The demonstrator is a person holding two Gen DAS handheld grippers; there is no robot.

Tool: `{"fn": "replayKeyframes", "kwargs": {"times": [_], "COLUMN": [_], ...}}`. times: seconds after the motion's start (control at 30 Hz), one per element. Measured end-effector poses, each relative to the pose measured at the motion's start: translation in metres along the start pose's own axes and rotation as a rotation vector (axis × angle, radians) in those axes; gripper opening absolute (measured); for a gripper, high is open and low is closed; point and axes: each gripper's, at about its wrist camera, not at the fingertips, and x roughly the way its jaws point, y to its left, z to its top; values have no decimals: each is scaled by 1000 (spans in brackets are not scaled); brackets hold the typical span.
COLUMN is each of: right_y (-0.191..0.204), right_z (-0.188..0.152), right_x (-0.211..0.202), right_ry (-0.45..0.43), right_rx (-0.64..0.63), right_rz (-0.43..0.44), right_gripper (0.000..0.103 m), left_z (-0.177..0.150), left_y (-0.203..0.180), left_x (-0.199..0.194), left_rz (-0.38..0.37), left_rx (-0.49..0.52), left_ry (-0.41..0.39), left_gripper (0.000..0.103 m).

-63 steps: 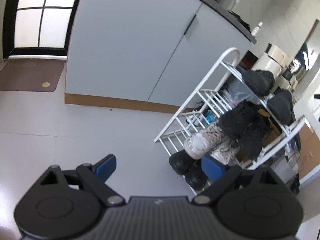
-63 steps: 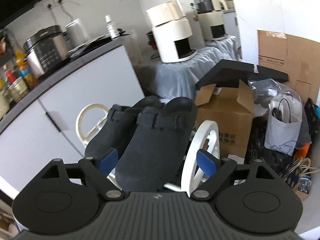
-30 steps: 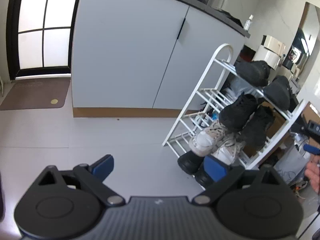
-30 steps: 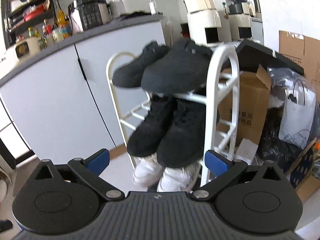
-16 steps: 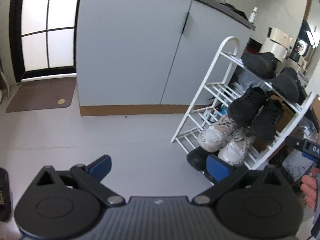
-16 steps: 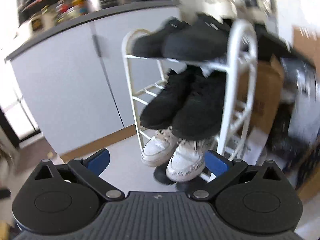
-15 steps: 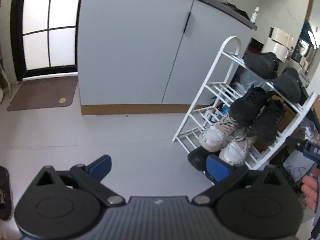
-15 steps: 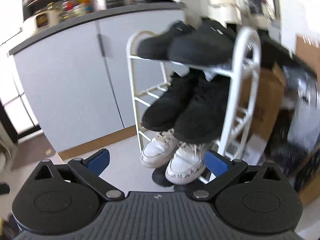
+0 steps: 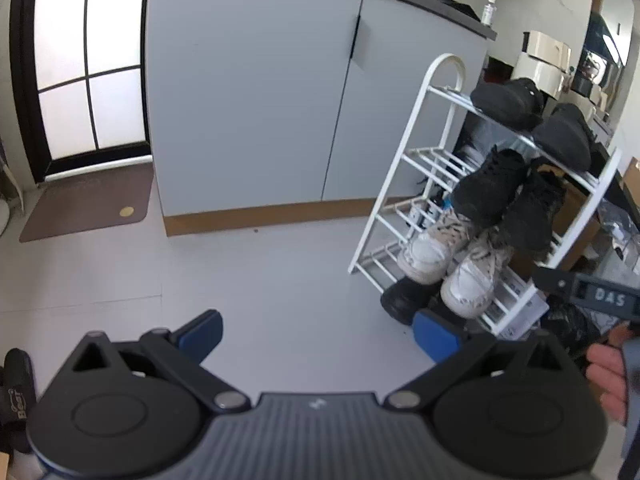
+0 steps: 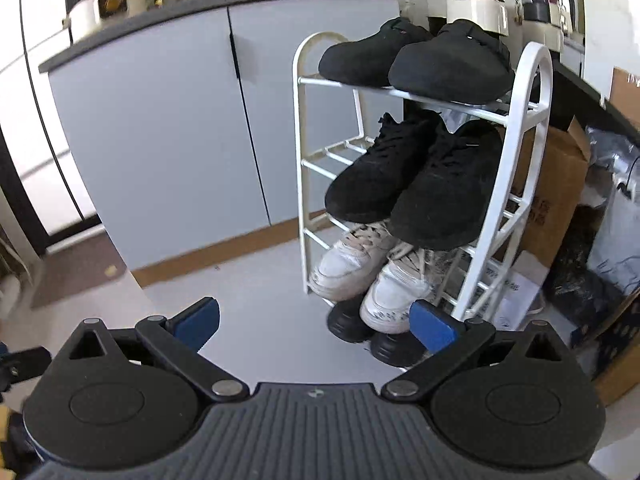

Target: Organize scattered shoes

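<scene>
Fingers (image 10: 198, 322) of both grippers spread wide, holding nothing, facing the shoe rack (image 10: 536, 184); four pairs sit shelved, while a black slipper (image 9: 18, 400) lies well away.

Bare floor (image 9: 280, 280) open ahead; shoe rack (image 10: 532, 128) blocks right, cabinet (image 9: 256, 96) behind.

Black slipper (image 9: 16, 396), perhaps, cut off at edge.

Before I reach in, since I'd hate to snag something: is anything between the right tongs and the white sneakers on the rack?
Nothing visible. Open floor lies between the right tongs and the white sneakers.
</scene>
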Motion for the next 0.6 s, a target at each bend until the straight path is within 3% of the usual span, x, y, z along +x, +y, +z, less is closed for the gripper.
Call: {"fn": "replayKeyframes", "kwargs": {"times": [0.27, 0.4, 0.6], "right_y": [10, 13, 23], "right_z": [-15, -20, -40], "right_x": [-6, -14, -18], "right_ry": [-6, -19, 25], "right_rx": [13, 24, 21], "right_rz": [-40, -43, -7], "right_gripper": [103, 103, 103], "left_z": [-1, -4, -9], "left_y": [0, -10, -15], "left_x": [-10, -11, -7], "left_rz": [30, 112, 145], "left_rx": [29, 67, 76], "left_ry": [-35, -76, -53], "left_gripper": [103, 103, 103]}}
